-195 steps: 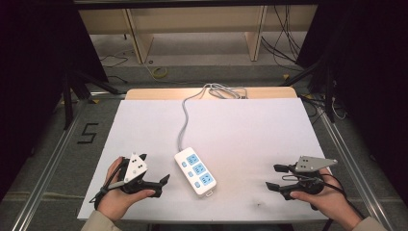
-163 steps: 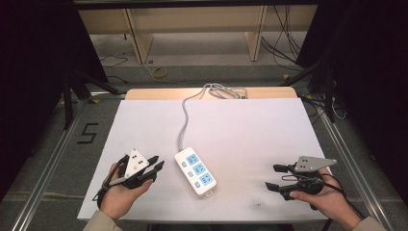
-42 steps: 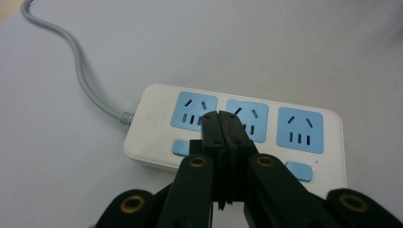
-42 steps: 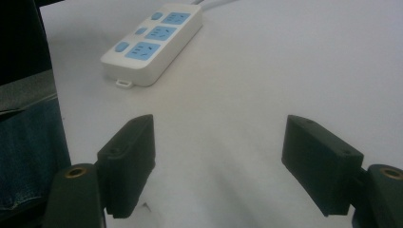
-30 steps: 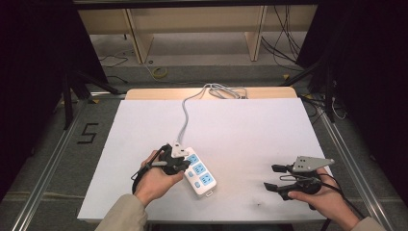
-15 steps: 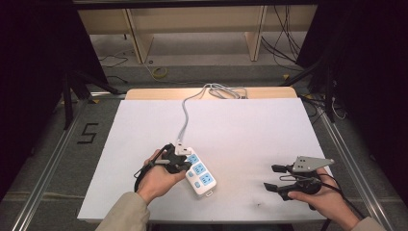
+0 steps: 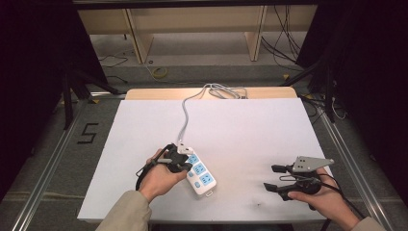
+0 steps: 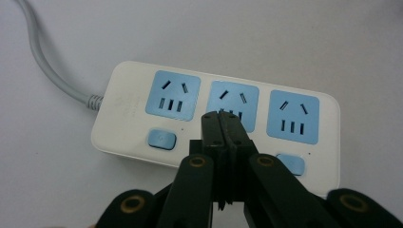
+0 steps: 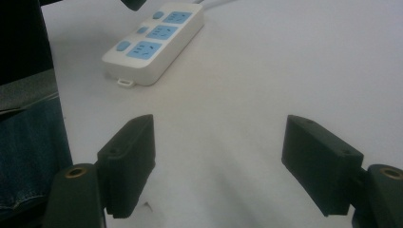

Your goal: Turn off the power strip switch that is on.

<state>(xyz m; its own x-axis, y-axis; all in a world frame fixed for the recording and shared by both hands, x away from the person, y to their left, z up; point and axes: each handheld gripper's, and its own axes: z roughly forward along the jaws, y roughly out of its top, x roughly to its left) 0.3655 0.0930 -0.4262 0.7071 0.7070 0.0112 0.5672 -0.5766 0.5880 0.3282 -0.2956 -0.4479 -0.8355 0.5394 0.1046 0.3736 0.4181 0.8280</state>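
I see the power strip (image 7: 198,172) lying flat on the white worktop (image 7: 250,130), near the front edge and left of its middle, its grey cable (image 7: 184,120) running toward the back edge. My left claw (image 8: 222,124) is pressed together with nothing between its jaws, tips over the strip's middle blue socket (image 8: 234,105), just above the row of switches. My right claw (image 9: 218,161) sits well apart near the front right corner, spread wide and empty above the bare sheet.
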